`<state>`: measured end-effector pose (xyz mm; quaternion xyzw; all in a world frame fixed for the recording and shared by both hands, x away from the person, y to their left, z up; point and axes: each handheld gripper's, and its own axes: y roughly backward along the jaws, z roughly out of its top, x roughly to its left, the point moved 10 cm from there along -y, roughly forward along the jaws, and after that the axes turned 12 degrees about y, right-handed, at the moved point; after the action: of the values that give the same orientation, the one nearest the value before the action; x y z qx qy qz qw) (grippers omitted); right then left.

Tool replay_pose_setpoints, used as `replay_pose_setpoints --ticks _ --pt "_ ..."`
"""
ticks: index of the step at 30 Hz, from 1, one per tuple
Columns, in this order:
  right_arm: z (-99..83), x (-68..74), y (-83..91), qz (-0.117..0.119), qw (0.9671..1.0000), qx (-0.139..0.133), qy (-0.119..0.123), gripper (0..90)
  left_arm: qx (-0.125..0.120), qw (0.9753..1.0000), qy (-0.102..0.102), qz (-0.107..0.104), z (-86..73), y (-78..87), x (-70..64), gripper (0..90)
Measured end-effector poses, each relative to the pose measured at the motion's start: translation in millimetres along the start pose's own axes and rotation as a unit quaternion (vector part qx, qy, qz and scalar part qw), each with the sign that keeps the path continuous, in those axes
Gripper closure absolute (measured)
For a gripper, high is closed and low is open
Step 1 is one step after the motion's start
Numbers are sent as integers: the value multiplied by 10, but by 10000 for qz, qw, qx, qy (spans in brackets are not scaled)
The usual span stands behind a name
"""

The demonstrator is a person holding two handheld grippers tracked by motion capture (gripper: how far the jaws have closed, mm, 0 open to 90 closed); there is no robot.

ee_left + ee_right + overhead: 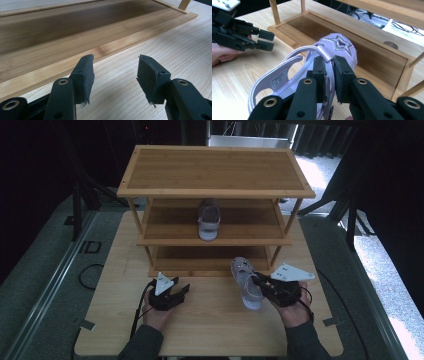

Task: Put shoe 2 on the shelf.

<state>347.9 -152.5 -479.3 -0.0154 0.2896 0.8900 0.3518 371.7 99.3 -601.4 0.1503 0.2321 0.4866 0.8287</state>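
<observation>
Dark curtains close round a pale wooden desk [210, 330] whose front and side margins lie bare. At its far half stands a three-tier bamboo shoe rack [215, 167] with rimmed, smooth-grained shelves; open desk lies between its lowest rim and my hands. My right gripper [329, 75] has its fingers [343, 75] pinched nearly closed on the thin side strap of a lilac child's sandal [337, 47] with a glittery star on its toe, tipped on its side just before the rack's lowest shelf. My left gripper [115, 75] hovers low near that shelf's front edge, fingers [83, 75] spread wide with nothing between them. A second matching sandal [208, 220] rests upright on the middle shelf, toe toward me.
</observation>
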Motion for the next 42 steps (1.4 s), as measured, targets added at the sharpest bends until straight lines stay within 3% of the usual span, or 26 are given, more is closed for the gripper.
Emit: replay_pose_setpoints --ticks 35,42 --pt "535 9 249 151 9988 -433 188 812 0 10000 -1 4 1 1 2 476" --pt "744 -142 269 -29 9976 -670 142 815 6 10000 -2 11 -1 0 4 476"
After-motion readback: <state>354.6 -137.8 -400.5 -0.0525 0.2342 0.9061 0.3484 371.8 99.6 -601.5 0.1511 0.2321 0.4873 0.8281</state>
